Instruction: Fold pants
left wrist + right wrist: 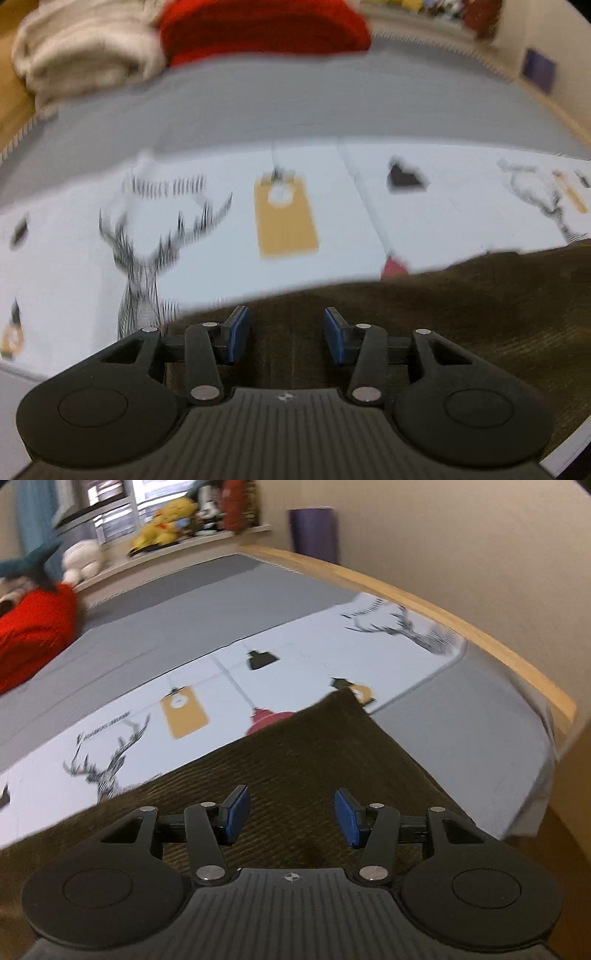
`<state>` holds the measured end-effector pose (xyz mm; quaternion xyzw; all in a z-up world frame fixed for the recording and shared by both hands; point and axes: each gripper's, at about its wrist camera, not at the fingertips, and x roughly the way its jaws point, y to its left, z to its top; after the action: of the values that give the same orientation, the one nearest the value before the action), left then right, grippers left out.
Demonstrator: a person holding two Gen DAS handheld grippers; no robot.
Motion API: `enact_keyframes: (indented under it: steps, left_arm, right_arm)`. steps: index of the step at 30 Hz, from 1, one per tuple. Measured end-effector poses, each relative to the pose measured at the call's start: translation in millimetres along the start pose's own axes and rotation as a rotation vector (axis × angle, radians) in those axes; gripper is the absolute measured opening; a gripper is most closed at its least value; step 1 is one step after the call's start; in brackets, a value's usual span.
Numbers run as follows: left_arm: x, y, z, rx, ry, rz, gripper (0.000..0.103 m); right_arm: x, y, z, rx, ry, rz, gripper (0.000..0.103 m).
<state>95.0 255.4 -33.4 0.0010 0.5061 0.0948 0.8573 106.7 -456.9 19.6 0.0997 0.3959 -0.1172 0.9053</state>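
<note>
Brown pants (295,775) on printed sheet (221,675), both tools apart, empty

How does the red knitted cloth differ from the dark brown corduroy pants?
The red knitted cloth is bright and lies bunched in a heap far up the bed; the dark brown corduroy pants are dull, ribbed, and spread flat under the grippers. The pants rest on the white printed sheet, the red cloth on grey. Both are fabric.

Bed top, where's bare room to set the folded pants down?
Free: the grey sheet between the printed white cloth and the red blanket, and the grey strip beside the wooden bed edge. Crowded: the cream blanket and red blanket corner.
</note>
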Motion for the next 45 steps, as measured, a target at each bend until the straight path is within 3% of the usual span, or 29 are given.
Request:
enact_keyframes:
  steps: [2, 8, 15, 21, 30, 36, 38, 39, 41, 45]
  left_arm:
    - [20, 2, -6, 0.012, 0.108, 0.083, 0.050]
    - [2, -14, 0, 0.050, 0.004, 0.059, 0.057]
    - [-8, -19, -1, 0.058, -0.025, 0.034, 0.060]
    - [-13, -14, 4, -0.009, -0.039, -0.004, 0.062]
    - [-11, -23, 12, 0.005, -0.050, -0.023, 0.062]
    - [-8, -25, 15, 0.008, -0.048, -0.022, 0.062]
    - [-7, -24, 15, 0.010, -0.046, -0.020, 0.062]
    - [-7, -24, 15, 0.009, -0.045, -0.019, 0.062]
    - [-6, -23, 16, 0.004, -0.045, -0.019, 0.062]
    - [-9, -22, 17, -0.006, -0.051, -0.029, 0.062]
  right_arm:
    - [0, -7, 0, 0.044, -0.010, -0.013, 0.053]
    - [6, -22, -6, 0.121, 0.006, -0.017, 0.054]
    - [25, -39, -11, 0.159, 0.063, -0.046, 0.054]
    - [44, -85, -18, 0.404, 0.137, -0.062, 0.054]
    - [74, -139, -39, 0.680, 0.258, -0.134, 0.054]
    - [84, -155, -39, 0.727, 0.238, -0.145, 0.056]
    - [85, -153, -37, 0.701, 0.221, -0.150, 0.049]
    - [86, -151, -37, 0.678, 0.217, -0.150, 0.034]
    - [88, -146, -33, 0.634, 0.214, -0.144, 0.024]
    - [72, -144, -22, 0.649, 0.143, -0.118, 0.018]
